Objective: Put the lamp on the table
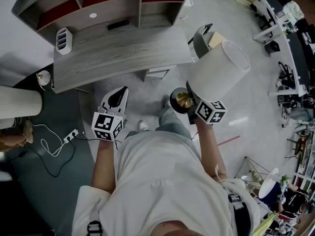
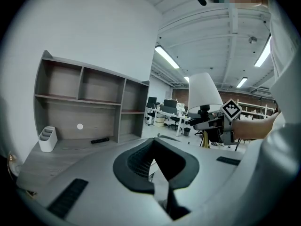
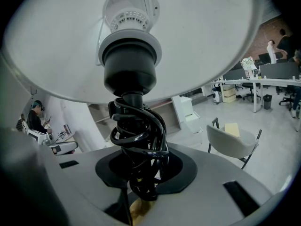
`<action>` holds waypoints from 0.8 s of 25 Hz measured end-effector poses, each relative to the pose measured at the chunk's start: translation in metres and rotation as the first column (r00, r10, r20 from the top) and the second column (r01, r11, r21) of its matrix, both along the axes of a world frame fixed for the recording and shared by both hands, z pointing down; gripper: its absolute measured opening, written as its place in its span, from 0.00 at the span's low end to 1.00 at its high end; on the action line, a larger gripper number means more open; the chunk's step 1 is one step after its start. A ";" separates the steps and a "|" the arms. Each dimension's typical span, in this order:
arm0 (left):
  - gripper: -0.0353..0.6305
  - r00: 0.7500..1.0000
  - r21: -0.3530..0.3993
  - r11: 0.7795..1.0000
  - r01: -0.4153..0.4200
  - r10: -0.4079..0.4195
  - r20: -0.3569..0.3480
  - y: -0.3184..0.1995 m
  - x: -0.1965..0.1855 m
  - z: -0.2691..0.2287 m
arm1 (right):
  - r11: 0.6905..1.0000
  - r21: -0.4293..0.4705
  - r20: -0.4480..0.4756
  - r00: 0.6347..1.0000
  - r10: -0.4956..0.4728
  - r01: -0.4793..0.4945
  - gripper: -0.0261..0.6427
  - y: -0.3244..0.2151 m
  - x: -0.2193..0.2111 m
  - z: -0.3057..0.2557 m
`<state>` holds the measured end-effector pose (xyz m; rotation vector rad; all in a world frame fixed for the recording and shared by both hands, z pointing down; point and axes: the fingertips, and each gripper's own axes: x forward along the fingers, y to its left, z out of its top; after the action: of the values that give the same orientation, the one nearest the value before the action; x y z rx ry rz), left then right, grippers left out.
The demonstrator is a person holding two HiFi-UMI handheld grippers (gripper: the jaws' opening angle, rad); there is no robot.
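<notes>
The right gripper view alone is showing the grip up close: the right gripper [image 3: 141, 175] is clamping its jaws on the stem of the white-shaded lamp with a black socket and brass stem [image 3: 129, 74], where a black power cord [image 3: 138, 135] is coiling around it. The head view is placing the lamp in the air over the floor, just off the front right corner of the grey wood-grain desk with a shelf unit [image 1: 123, 53], not touching it. From the side, the left gripper view is showing the shade sitting above the right gripper. The left gripper [image 2: 153, 147] is keeping its jaws together on nothing. Both forearms are reaching forward from the body, the left one pointing at the desk's front edge.
</notes>
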<state>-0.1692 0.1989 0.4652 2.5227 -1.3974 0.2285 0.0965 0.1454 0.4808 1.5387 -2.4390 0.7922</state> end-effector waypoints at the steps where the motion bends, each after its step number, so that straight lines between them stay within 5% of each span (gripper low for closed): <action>1: 0.07 1.000 -0.001 1.000 -0.001 0.001 0.002 -0.005 -0.001 0.002 | 1.000 -0.001 -0.001 1.000 -0.004 0.004 0.22 -0.006 -0.002 0.001; 20: 0.07 0.988 -0.069 0.986 0.150 -0.148 0.041 -0.165 0.034 0.010 | 0.982 -0.047 -0.006 0.983 -0.182 0.181 0.22 -0.209 0.009 0.023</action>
<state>-0.1347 0.0343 0.4755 2.3546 -1.5547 0.2906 0.1058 -0.0631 0.5042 1.2783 -2.4906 0.7978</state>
